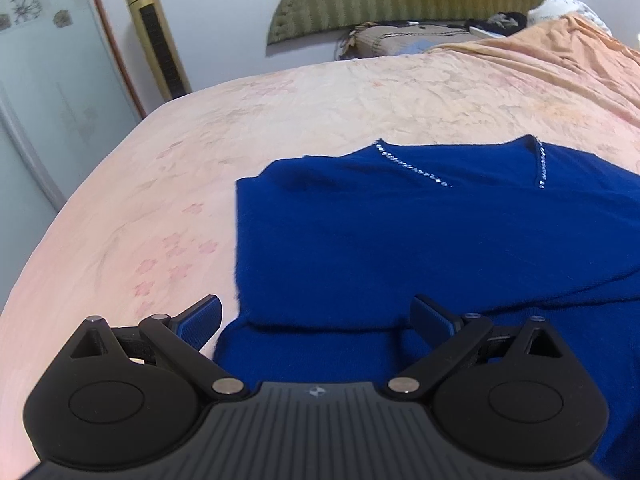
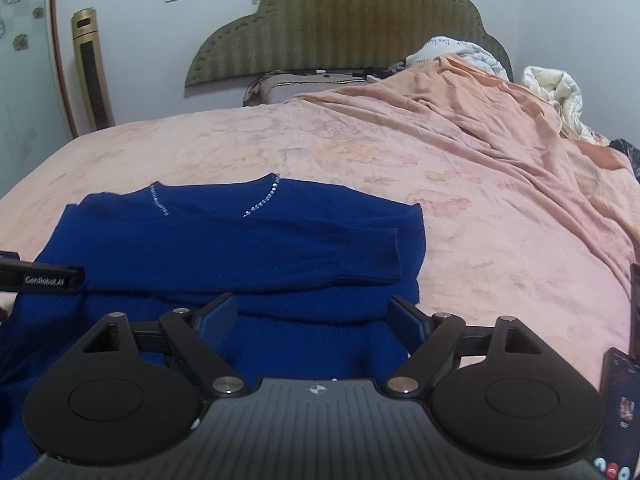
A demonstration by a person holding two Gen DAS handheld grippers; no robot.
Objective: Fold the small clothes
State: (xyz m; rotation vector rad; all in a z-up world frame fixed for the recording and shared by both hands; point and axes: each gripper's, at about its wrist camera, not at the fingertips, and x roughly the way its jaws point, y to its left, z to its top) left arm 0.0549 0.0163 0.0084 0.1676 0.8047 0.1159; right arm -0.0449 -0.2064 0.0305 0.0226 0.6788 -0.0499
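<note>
A royal blue sweater (image 1: 400, 232) with a rhinestone V-neck lies flat on the pink bed, both sleeves folded across its body; it also shows in the right wrist view (image 2: 240, 248). My left gripper (image 1: 318, 316) is open and empty, low over the sweater's near left part by a folded sleeve. My right gripper (image 2: 316, 316) is open and empty, over the sweater's near right part. The left gripper's side (image 2: 40, 278) shows at the left edge of the right wrist view, above the sweater.
The pink floral bedsheet (image 1: 280, 120) surrounds the sweater. An orange blanket (image 2: 500, 120) is bunched at the far right. A green headboard (image 2: 340, 28), pillows and a gold tower fan (image 2: 92, 68) stand behind. A phone (image 2: 622, 400) lies at the near right.
</note>
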